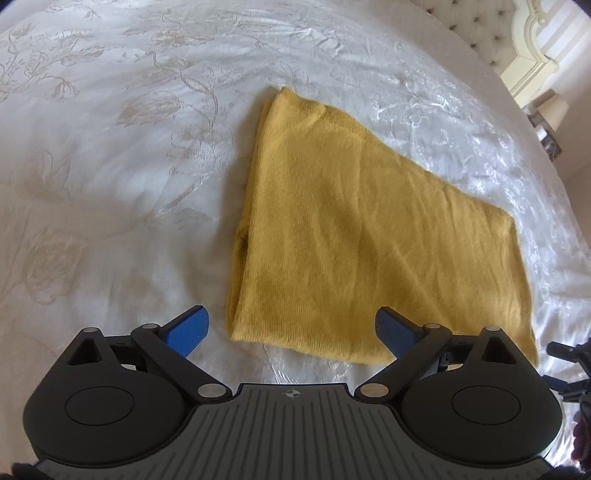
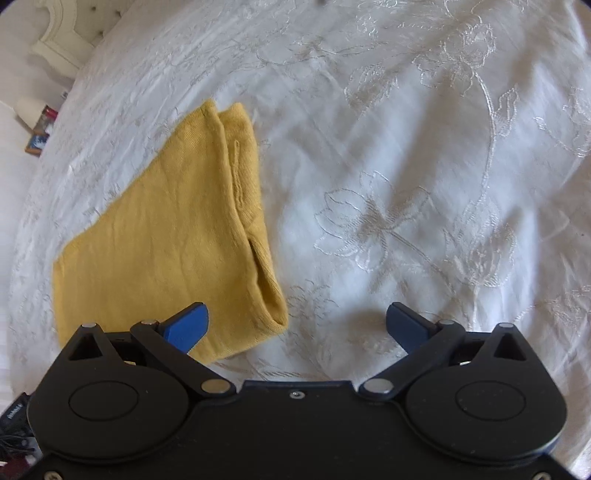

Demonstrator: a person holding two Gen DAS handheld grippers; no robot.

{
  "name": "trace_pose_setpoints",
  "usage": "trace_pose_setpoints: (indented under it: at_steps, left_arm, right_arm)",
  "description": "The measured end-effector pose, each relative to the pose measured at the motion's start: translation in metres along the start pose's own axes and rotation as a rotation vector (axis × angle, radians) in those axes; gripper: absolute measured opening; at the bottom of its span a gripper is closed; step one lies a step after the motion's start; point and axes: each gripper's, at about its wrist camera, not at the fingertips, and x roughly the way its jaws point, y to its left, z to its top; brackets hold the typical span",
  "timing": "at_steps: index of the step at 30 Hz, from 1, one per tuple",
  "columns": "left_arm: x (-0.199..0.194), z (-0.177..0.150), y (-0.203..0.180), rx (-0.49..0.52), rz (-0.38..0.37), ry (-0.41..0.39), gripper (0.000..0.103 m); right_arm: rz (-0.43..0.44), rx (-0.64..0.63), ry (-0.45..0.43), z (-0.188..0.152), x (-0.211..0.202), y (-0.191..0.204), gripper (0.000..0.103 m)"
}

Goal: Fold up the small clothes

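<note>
Lying flat on the white bedspread (image 1: 110, 166), the mustard-yellow garment (image 1: 354, 236) is folded into a rough four-sided packet, narrower at its far end and wider toward the cameras. Its knit surface is smooth apart from a few shallow creases running along its length. In the left wrist view one long side is a rounded, doubled fold with a darker seam line showing near its middle. The right wrist view shows the other side of the garment (image 2: 166, 236): two layers lie stacked there, the upper one set slightly back from the lower, with a stitched hem running down the edge and a small open pocket of cloth at the near corner.

Both tools hover above the bed just short of the garment's near edge. The left gripper (image 1: 291, 328) has its blue fingers spread wide, nothing between them, and the near corner of the cloth shows in the gap. The right gripper (image 2: 295, 325) is likewise spread wide and empty; its left blue finger overlaps the cloth's near corner in the picture, while the other sits over bare bedspread (image 2: 424, 166).

A floral pattern is woven into the bedspread. A tufted headboard (image 1: 484, 29) stands at the far side.
</note>
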Motion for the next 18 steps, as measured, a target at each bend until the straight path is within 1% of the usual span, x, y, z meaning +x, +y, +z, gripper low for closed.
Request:
trace_pose_setpoints:
  at_steps: [4,7,11,14,16,18]
  left_arm:
    - [0.004,0.01,0.004,-0.002,-0.005,-0.008,0.098]
    - [0.012,0.02,0.006,0.014,-0.008,-0.003,0.098]
    - [0.025,0.032,0.007,0.03,0.007,0.003,0.098]
    - [0.04,0.039,0.011,0.008,-0.03,0.036,0.099]
    - [0.051,0.042,0.009,0.026,-0.033,0.054,0.099]
    - [0.062,0.044,0.007,0.042,-0.041,0.074,0.101]
  right_arm:
    - [0.048,-0.009,-0.018,0.007,-0.001,0.003,0.102]
    - [0.067,-0.016,-0.003,0.01,0.004,0.001,0.102]
    - [0.087,-0.028,0.017,0.012,0.012,0.001,0.102]
    - [0.121,-0.03,0.034,0.019,0.025,0.002,0.102]
    - [0.139,-0.04,0.045,0.025,0.035,0.005,0.102]
    - [0.155,-0.044,0.052,0.032,0.043,0.007,0.103]
